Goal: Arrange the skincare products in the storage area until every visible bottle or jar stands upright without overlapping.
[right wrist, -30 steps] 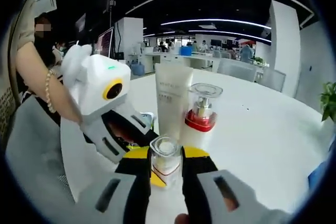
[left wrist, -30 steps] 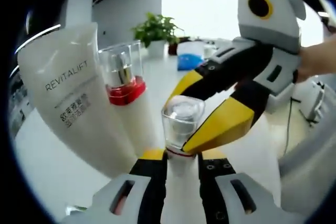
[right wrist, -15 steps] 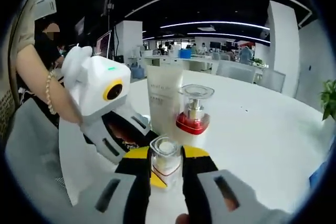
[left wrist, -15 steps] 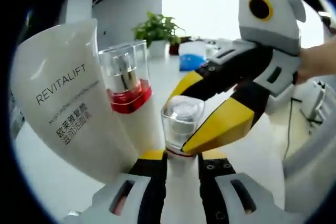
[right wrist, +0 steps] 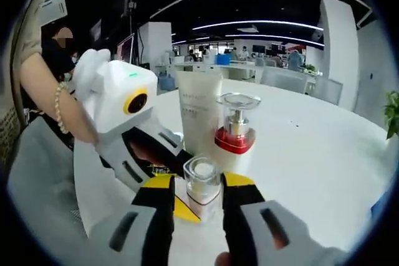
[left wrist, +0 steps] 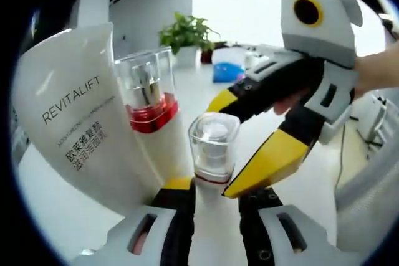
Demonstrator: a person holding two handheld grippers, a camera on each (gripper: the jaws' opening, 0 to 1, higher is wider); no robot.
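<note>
Between left gripper pinching fingers: small bottle upright; right gripper fingers spread around it.

White round worktop carries three products close together: a white tube marked REVITALIFT standing on its cap, a pump bottle with red collar just beside it, and a small clear-capped bottle (upright) nearest the camera. A potted plant stands farther off.
</note>
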